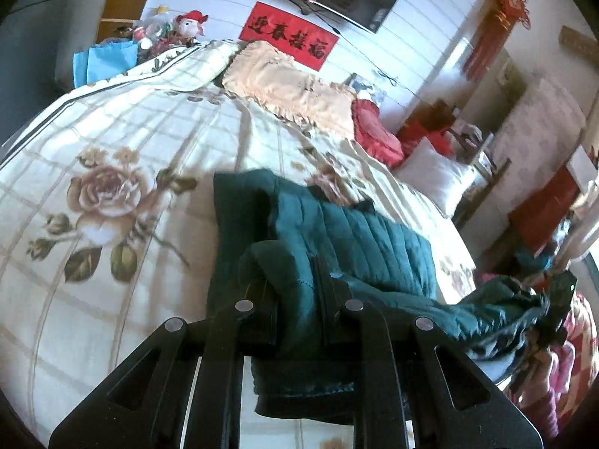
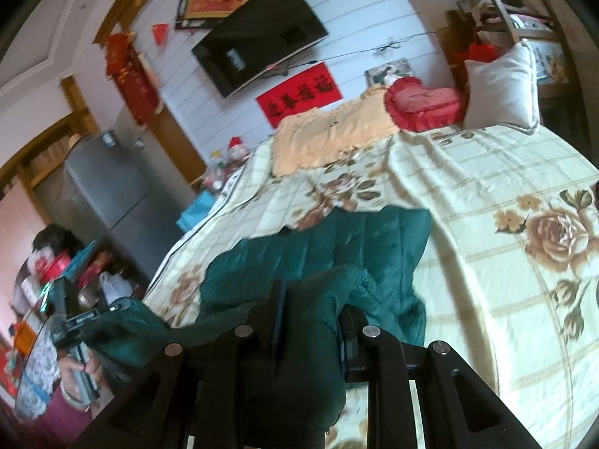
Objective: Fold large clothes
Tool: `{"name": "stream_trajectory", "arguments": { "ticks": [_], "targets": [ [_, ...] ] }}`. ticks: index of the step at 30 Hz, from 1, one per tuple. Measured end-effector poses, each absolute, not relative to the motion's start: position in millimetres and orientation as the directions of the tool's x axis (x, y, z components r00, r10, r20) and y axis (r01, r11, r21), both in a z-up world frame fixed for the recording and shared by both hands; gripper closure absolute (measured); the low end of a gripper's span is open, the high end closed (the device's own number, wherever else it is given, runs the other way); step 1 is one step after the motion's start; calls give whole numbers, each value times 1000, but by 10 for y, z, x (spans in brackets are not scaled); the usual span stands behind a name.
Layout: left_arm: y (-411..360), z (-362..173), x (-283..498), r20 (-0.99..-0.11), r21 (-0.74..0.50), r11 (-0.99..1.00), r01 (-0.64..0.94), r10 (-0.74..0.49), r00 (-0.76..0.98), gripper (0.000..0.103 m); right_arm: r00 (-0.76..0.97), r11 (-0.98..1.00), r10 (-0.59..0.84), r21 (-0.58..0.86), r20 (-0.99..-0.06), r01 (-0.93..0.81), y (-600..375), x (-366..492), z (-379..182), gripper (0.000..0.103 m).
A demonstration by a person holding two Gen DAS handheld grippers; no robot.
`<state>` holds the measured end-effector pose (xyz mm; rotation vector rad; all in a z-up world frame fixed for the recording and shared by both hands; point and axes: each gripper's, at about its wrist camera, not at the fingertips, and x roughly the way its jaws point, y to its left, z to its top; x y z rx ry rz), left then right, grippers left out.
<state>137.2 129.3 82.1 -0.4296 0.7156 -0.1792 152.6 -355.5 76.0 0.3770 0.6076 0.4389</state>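
On the floral quilt lies a teal quilted jacket — puffy, channel-stitched, long axis running toward the pillows; left gripper and right gripper each clench a fold.

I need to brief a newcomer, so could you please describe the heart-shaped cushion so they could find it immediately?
Start at the floral quilt covering the bed. At its far end lies the heart-shaped cushion, between a peach blanket and a white pillow. It alone is red and frilled.

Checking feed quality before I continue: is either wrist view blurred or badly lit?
Left wrist: strong fisheye bending, green jacket fairly sharp, sunlit bedspread slightly washed out. Right wrist: softer, motion blur at the jacket's edges and left background; TV shows glare.
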Motion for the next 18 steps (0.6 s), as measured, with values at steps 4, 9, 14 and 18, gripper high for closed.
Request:
{"name": "stream_trajectory", "arguments": {
  "ticks": [4,9,14,18],
  "targets": [
    [1308,799,1782,-609,-455,890,-33,-285,740,88,742,857,458,466,-490,-221,-3528,1942,775,82],
    [1325,665,2342,-647,-436,893,-109,-226,728,88,746,882,396,449,-535,-145,-3472,2450,721,82],
    [1402,395,2819,-697,-418,890,-185,-183,694,88,727,895,342,441,-595,-60,-3503,2960,509,82],
    [1412,158,3070,-726,-407,886,-223,-165,667,88,706,903,314,430,-634,-15,-3479,3295,299,82]
  ]
}}
